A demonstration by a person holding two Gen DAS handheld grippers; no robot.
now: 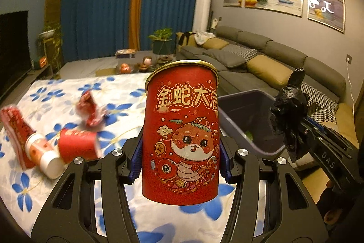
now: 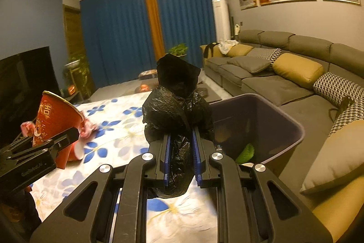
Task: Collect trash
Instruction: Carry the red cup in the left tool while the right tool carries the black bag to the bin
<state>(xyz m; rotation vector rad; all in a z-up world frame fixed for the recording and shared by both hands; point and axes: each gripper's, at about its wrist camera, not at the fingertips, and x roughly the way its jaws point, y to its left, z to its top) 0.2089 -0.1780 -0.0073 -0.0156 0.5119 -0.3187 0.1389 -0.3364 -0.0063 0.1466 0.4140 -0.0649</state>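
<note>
The left tool [image 1: 180, 163] pinches a red paper cup [image 1: 182, 129] across its lower half, blue pads pressed on either side. The cup stands nearly upright above the flowered tabletop [image 1: 127, 88], long axis vertical, gold rim up and the narrower base down, its printed cartoon side toward the camera. It is probably light and thin-walled, so a harder squeeze would likely dent it; holding low, near the stiffer base, seems sound.

The right tool [image 2: 180, 159] is nearly pressed together on a crumpled black plastic bag [image 2: 177, 106]. The bag bulges above the pads and a tail hangs below, so its long axis runs roughly up and down. It looks soft, slick and almost weightless, best gripped at a bunched neck.

A grey bin [image 2: 284, 115] sits just right of both, open mouth tilted toward the cameras, something green inside. More red cups [image 1: 75, 145] lie on their sides on the cloth.
</note>
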